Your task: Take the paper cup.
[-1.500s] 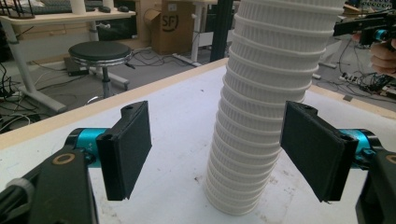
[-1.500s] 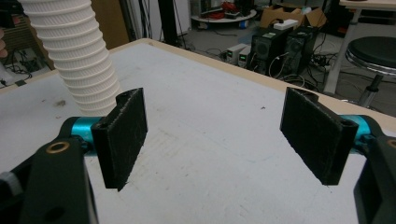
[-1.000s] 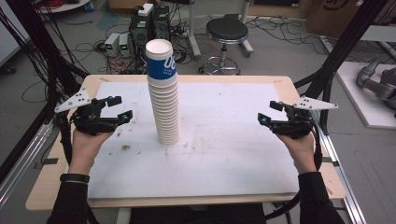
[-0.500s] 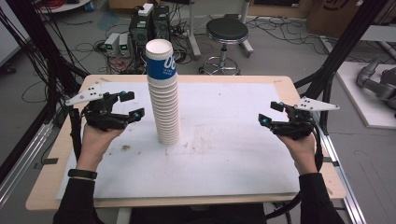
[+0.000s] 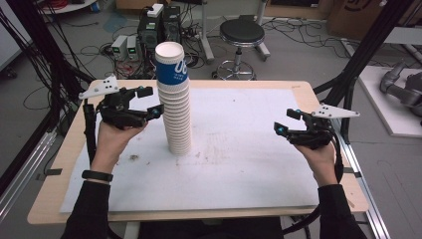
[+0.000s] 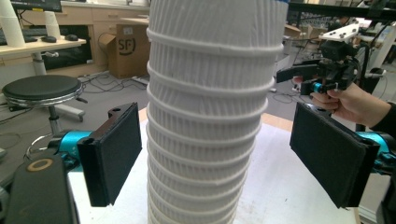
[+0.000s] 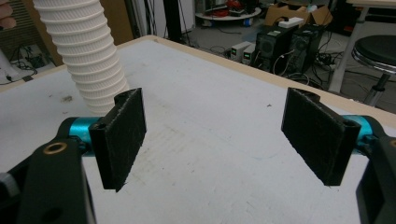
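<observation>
Left gripper [image 5: 149, 102]: jaws parted and just been opening, standing either side of the stack of paper cups [image 5: 175, 102] at upper-mid height. In the left gripper view the stack [image 6: 210, 116] sits between the two black pads [image 6: 114, 158] with a visible gap on each side; nothing is pressed or held.

Right gripper [image 5: 286, 122]: jaws about half open with bare table between them, as the right gripper view [image 7: 219, 140] confirms; it grips nothing. It hovers over the right side of the table, well apart from the stack, and is pointed toward it.

The stack stands upright on the white sheet [image 5: 249, 149] covering the table [image 5: 303, 89], left of centre. Its ribbed white cups are nested, and the topmost one carries a blue band.

Beyond the table's far edge, a round black stool [image 5: 242, 32] and computer cases [image 5: 159, 25] stand on the floor
</observation>
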Motion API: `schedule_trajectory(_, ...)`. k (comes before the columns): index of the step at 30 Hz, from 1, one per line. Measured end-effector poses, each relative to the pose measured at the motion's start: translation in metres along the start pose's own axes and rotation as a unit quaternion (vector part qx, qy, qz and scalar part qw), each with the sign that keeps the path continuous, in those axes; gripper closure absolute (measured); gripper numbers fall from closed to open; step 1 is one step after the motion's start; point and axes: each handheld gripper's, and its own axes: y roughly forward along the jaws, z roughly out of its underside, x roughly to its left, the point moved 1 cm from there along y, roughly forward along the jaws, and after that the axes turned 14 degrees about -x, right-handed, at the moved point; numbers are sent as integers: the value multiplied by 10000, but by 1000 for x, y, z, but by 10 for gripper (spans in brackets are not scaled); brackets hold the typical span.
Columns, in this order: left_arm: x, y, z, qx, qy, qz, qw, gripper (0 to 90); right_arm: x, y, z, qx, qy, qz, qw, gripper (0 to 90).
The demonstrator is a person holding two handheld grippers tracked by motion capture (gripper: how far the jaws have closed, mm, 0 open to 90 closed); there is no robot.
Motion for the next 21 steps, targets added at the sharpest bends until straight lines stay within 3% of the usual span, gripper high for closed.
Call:
schedule_trajectory(9, 0, 13, -10, 106, -71, 148, 9998, 166, -1, 1, 0, 19, 14, -18, 10000, 223)
schedule_trajectory(21, 5, 30, -10, 331, -38, 162, 9993, 152, 1, 3, 0, 52, 53, -85, 9999, 224)
